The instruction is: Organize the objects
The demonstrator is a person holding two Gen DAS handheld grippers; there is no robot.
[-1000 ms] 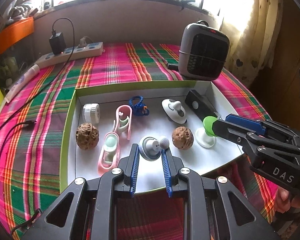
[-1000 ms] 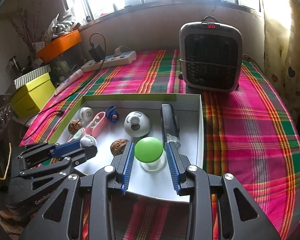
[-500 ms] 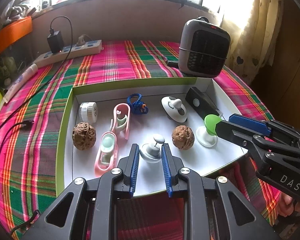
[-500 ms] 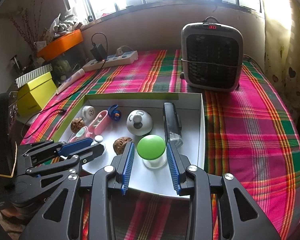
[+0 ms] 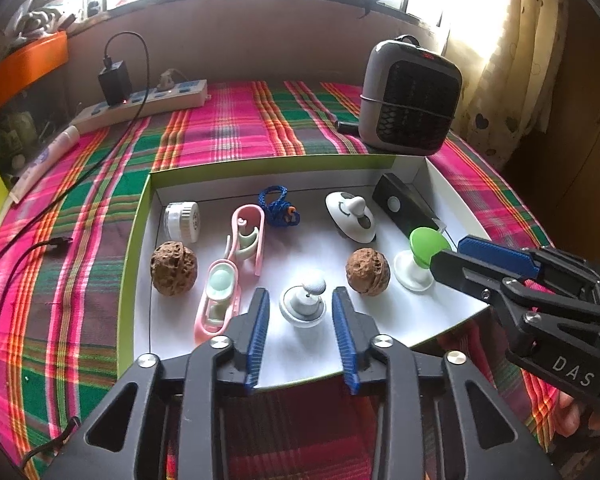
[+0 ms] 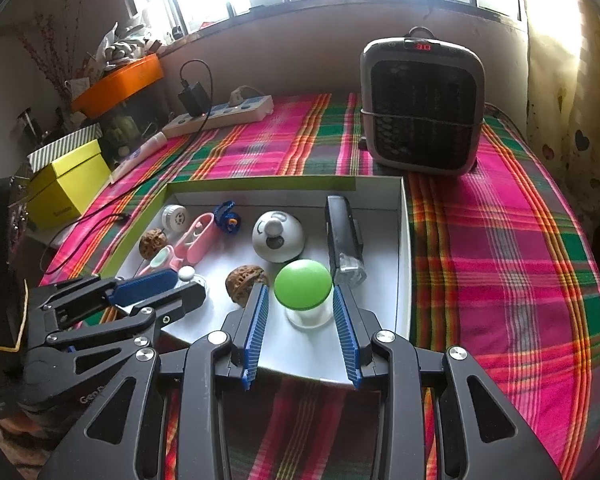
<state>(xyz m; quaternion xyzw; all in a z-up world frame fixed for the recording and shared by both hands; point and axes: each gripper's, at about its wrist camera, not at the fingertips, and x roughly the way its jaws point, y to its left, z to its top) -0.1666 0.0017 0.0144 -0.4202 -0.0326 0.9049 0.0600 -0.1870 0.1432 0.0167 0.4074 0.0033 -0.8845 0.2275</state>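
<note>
Sunlit from the window behind, a shallow white tray (image 5: 452, 196) with a green rim sits on a pink-and-green plaid cloth (image 5: 228, 128), where small things are being set in order. At its near edge a grey-and-white knob (image 5: 305, 304) stands on the tray floor between the blue pads of the left gripper (image 5: 300, 320); the jaws are opening and the pads are clear of it on both sides, so the step looks like a release just after placing. Beside it, the right gripper (image 6: 296, 312) brackets a green-capped knob (image 6: 303, 285) on a white base; its pads sit close against the cap, but whether they press on it cannot be told. 2 walnuts (image 5: 174, 268), a pink clip (image 5: 246, 236), a blue cord (image 5: 278, 210), a small white jar (image 5: 182, 220), a white dome (image 5: 350, 216) and a black bar (image 5: 400, 204) share the tray. Next, the left gripper likely needs to back straight out without tipping the knob. Farther back stand a grey heater (image 6: 422, 108), a power strip (image 6: 220, 114) with a charger, a yellow box (image 6: 68, 188) and an orange bin (image 6: 118, 84).
</note>
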